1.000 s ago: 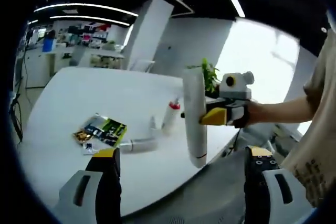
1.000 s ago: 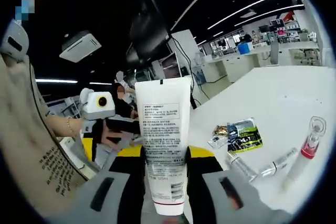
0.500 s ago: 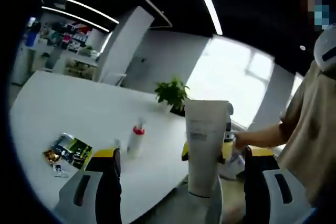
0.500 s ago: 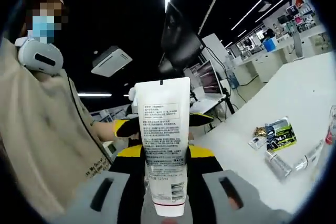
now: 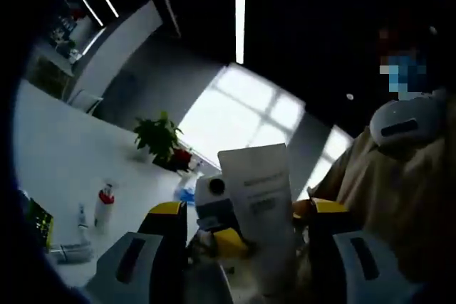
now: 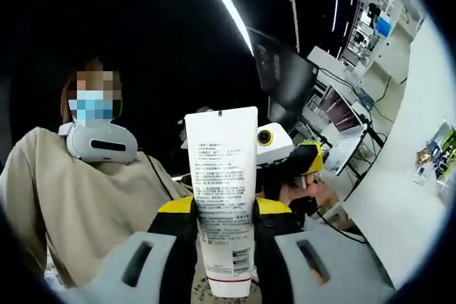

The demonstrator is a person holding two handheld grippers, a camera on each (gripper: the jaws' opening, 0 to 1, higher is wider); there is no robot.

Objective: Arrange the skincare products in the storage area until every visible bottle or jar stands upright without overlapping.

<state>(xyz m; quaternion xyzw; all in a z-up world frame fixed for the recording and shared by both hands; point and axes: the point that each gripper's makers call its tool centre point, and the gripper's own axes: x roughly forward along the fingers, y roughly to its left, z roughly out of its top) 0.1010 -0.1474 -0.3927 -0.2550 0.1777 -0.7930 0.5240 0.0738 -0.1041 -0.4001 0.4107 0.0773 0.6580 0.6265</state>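
While upright, white tube (image 6: 222,197) between right jaws.

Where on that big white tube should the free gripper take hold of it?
Probably across the flat upper body of the white tube, below the crimped top edge. The right gripper already clamps its lower part, so only the upper stretch stands bare. Its broad, flattened faces suit two fingers closing face to face. The left gripper, open around it, would come squarely at those faces.

White squeeze tube (image 6: 222,197): back panel carries blocks of small print and a barcode, none legible.
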